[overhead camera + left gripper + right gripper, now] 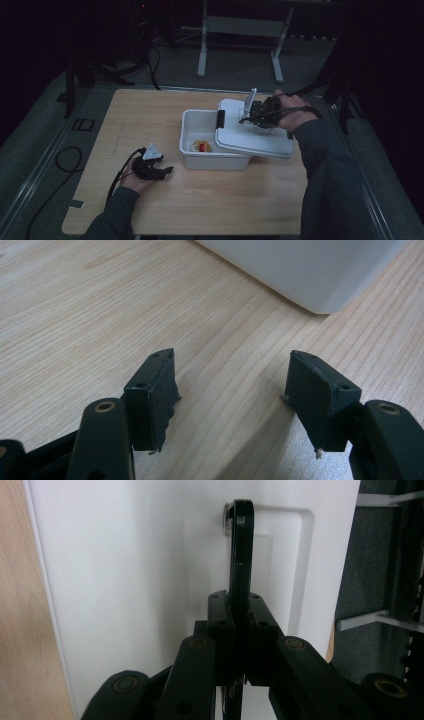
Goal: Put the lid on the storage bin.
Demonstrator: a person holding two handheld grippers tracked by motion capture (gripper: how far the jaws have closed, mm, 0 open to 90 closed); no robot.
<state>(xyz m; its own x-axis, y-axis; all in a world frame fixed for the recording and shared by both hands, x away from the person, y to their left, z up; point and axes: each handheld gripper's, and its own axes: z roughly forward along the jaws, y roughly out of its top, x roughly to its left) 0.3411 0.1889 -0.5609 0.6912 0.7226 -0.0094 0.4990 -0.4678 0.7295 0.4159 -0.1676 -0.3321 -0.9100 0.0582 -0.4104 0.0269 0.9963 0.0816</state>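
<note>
A white plastic box [189,131] stands mid-table, and its white lid [252,142] lies askew over its right part, leaving the left part uncovered. Inside the uncovered part lies a small yellow and red thing [201,146]. My right gripper [254,118] is over the lid's top. In the right gripper view this gripper [241,611] is shut on the lid's black handle [241,545], which stands up from the lid [125,570]. My left gripper [166,171] rests on the table left of the box, and its jaws [232,385] are open with nothing between them. A corner of the box [310,270] lies ahead of it.
The wooden table [150,110] has bare room left of and in front of the box. A black clip [220,118] sits on the lid's left end. Beyond the far edge stands a white table frame [202,47]. A cable [65,160] lies on the floor at left.
</note>
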